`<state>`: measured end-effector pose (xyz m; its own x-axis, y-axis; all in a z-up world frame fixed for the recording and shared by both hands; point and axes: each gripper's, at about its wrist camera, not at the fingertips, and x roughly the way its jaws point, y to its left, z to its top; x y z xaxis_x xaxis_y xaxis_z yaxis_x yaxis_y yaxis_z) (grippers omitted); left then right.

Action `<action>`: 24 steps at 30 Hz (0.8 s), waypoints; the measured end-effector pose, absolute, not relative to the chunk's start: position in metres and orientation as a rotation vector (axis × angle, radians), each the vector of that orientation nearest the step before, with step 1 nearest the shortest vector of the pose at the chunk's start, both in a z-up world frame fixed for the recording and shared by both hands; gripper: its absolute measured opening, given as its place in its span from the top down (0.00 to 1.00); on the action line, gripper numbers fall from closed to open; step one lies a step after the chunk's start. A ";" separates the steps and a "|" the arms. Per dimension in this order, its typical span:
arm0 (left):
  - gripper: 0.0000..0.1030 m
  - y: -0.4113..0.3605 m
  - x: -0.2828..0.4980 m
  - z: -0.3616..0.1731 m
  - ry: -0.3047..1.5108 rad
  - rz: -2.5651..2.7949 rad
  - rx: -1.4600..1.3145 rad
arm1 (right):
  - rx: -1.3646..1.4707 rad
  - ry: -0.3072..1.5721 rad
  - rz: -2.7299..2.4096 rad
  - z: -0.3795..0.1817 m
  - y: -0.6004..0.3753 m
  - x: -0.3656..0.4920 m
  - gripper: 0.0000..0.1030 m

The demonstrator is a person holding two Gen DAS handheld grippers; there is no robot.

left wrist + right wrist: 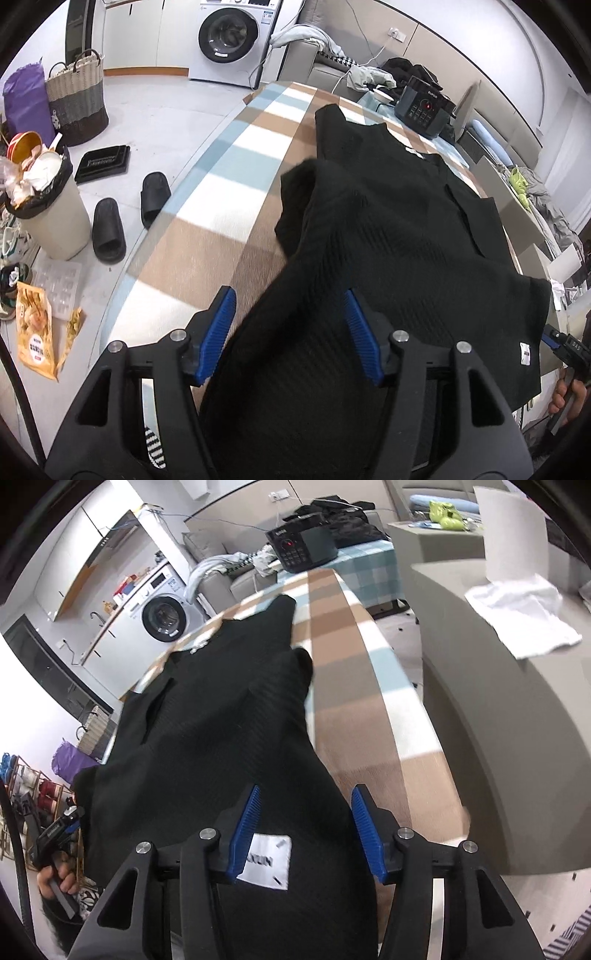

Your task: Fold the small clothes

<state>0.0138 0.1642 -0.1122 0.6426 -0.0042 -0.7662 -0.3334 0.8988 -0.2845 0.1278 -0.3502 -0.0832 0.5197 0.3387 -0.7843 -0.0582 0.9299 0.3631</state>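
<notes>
Ribbed black knit garment (388, 221), checked tablecloth (221, 177)

One black garment (388, 229); two tongs, left (290, 334) and right (304, 834); two black slippers (108, 229); one washing machine (231, 37); one woven basket (79, 99); one bin (51, 218)

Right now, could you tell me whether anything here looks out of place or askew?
Yes: the black top lies unevenly on the checked cloth, one sleeve bunched. On the floor, the bin overflows beside a snack bag.
</notes>
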 end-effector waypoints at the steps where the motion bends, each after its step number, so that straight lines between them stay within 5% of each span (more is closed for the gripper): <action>1: 0.44 0.163 0.012 -0.113 0.861 0.194 -0.424 | 0.307 1.004 0.241 -0.086 -0.350 0.127 0.49; 20: 0.45 0.156 0.015 -0.125 0.905 0.227 -0.381 | 0.253 1.022 0.223 -0.099 -0.345 0.123 0.49; 22: 0.74 0.155 0.015 -0.126 0.892 0.219 -0.378 | 0.244 1.020 0.228 -0.099 -0.343 0.123 0.57; 24: 0.91 0.156 0.016 -0.128 0.897 0.199 -0.396 | 0.224 1.012 0.239 -0.099 -0.340 0.121 0.84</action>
<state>0.0156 0.1563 -0.1275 0.6119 0.0041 -0.7909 -0.3308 0.9096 -0.2512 0.1211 -0.3400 -0.0988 0.5083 0.2997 -0.8073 -0.0937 0.9512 0.2941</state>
